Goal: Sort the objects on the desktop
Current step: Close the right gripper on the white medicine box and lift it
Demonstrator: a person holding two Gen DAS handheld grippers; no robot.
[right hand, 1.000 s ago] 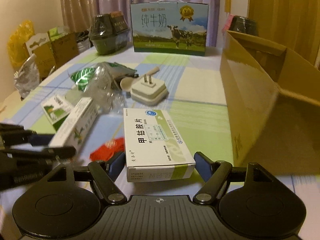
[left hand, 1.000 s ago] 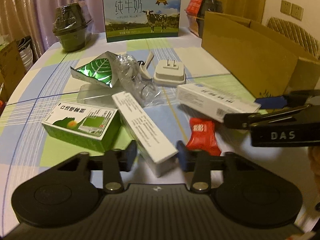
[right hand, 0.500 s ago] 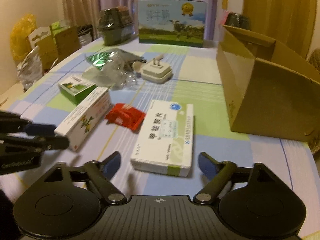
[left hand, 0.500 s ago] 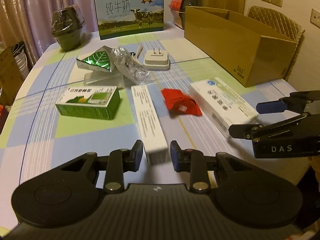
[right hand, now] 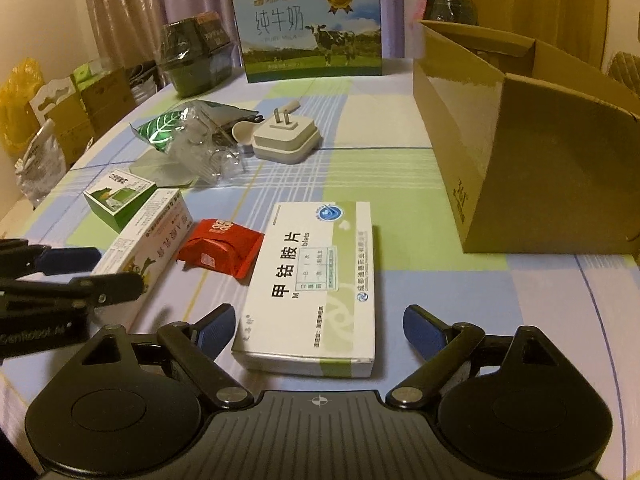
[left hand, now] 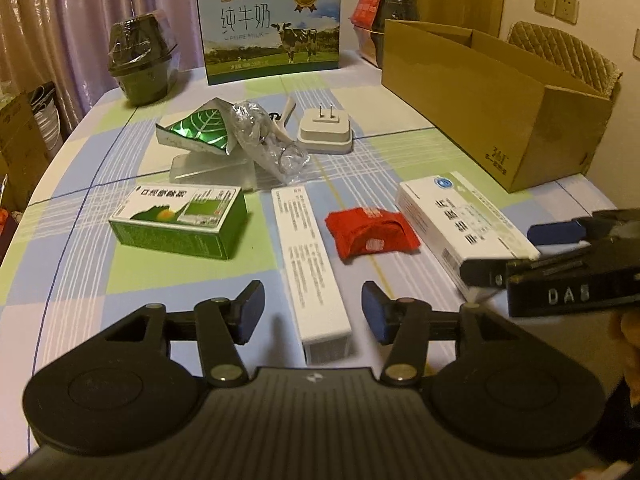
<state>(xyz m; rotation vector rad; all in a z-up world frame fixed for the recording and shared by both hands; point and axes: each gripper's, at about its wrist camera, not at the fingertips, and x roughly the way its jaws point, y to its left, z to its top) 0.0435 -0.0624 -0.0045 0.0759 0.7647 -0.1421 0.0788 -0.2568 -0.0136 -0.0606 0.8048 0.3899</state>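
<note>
My left gripper (left hand: 313,312) is open, its jaws either side of the near end of a long white box (left hand: 308,264) lying on the table. My right gripper (right hand: 319,330) is open around the near end of a wide white medicine box (right hand: 316,284). A red packet (left hand: 370,232) lies between the two boxes; it also shows in the right wrist view (right hand: 220,250). A green tea box (left hand: 180,220) lies to the left. An open cardboard carton (left hand: 492,112) stands at the right.
A white plug adapter (left hand: 326,132), crumpled clear plastic (left hand: 268,146) and a green leaf packet (left hand: 196,132) lie mid-table. A milk carton case (left hand: 272,28) and a dark wrapped pot (left hand: 142,64) stand at the back. The checked tablecloth (left hand: 80,280) covers the table.
Both grippers have pulled back from the boxes. The left gripper's jaws, narrow around the long white box half a second ago, have opened wide.
</note>
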